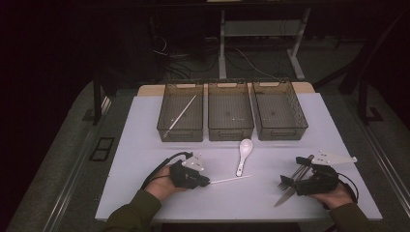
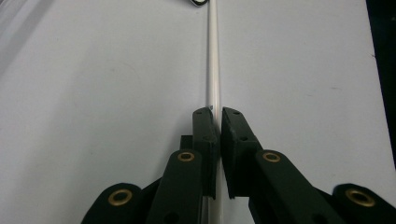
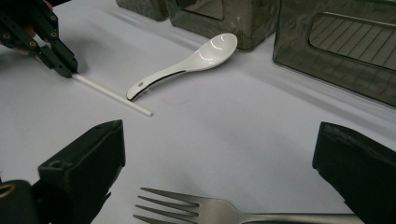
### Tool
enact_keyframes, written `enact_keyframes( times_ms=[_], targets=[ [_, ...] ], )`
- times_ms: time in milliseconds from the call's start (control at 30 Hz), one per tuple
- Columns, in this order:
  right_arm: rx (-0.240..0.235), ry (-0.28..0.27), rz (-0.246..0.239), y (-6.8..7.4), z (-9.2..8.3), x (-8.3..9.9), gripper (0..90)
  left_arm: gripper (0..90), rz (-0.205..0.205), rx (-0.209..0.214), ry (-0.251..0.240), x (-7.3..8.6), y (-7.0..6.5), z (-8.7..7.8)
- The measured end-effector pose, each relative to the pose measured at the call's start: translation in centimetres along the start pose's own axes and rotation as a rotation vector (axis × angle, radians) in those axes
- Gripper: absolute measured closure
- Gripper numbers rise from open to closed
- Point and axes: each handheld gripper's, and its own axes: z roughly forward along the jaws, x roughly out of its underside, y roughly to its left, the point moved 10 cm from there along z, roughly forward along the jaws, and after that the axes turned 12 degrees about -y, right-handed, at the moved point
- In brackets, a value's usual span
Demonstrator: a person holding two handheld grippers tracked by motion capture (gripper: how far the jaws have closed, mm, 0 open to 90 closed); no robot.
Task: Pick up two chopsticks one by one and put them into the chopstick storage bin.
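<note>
Left gripper clamped on a chopstick, right gripper open over the fork: looks like cutlery sorting into the bins.

Your left gripper [image 1: 205,182] has its jaws closed on the near end of the white chopstick [image 1: 232,179], which lies flat on the tabletop near the front edge, tip pointing right toward the white spoon [image 1: 244,153]. My read: grip is made, lift not yet started. Next you need a straight lift, then carry to the left bin [image 1: 181,116] at the back, where another chopstick [image 1: 183,114] already lies. Your right gripper [image 3: 219,172] is wide open, holding nothing, jaws either side of the fork [image 3: 205,207] at the front right corner; a knife [image 1: 286,193] lies beside it. The middle bin [image 1: 230,116] and right bin [image 1: 279,115] look empty. Tabletop [image 1: 145,145] is plain pale and matte, room is dark, cables and desk legs on the floor behind.
</note>
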Motion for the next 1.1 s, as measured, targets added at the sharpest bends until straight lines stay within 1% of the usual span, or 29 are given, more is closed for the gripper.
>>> enact_keyframes(
  times_ms=[67,100,133,300,367,433,500,567,667,767,900,967,1033,1100],
  targets=[
    [0.0,0.001,-0.001,0.0,0.0,0.0,2.4,84.0,0.018,-0.009,0.005,0.0,-0.1,0.0],
    [0.0,0.001,-0.001,0.0,0.0,0.0,2.4,84.1,0.019,-0.012,0.006,0.0,-0.1,0.0],
    [0.0,0.001,-0.001,0.0,0.0,0.0,2.4,84.2,0.01,-0.013,0.002,0.0,-0.1,0.0],
    [0.0,-0.002,0.0,0.0,0.0,0.0,2.4,84.5,0.012,-0.013,0.001,0.0,-0.1,0.0],
    [0.0,-0.001,0.001,0.0,0.0,0.0,2.4,84.5,-0.003,-0.011,-0.001,-0.1,-0.1,-0.2],
    [-0.001,-0.002,0.001,0.0,0.0,0.0,2.4,84.5,-0.026,-0.001,-0.023,-0.3,-0.1,-0.5],
    [-0.001,-0.001,0.001,0.0,0.0,0.0,2.4,84.5,-0.038,0.007,-0.037,-0.7,-0.1,-1.0],
    [0.001,-0.003,0.004,0.0,0.0,-0.1,2.4,84.5,-0.058,0.002,-0.052,-1.2,-0.1,-1.5],
    [0.0,-0.001,0.004,0.0,0.0,0.0,2.4,84.5,-0.083,-0.019,-0.079,-1.9,0.2,-2.2],
    [-0.001,-0.004,0.005,0.1,0.0,-0.1,2.4,84.5,-0.1,-0.042,-0.101,-2.5,0.6,-2.9],
    [-0.003,-0.005,0.007,0.0,0.0,-0.1,2.3,84.5,-0.111,-0.062,-0.125,-3.1,1.1,-3.6],
    [-0.007,-0.005,0.005,0.1,0.0,-0.1,2.3,84.5,-0.112,-0.075,-0.122,-3.2,1.3,-4.0],
    [-0.012,-0.008,0.003,0.2,0.0,-0.1,2.4,84.4,-0.127,-0.088,-0.123,-3.3,1.6,-4.2],
    [-0.012,-0.009,0.005,0.2,0.0,-0.1,2.4,84.4,-0.134,-0.099,-0.128,-3.4,1.8,-4.5]
  ],
)
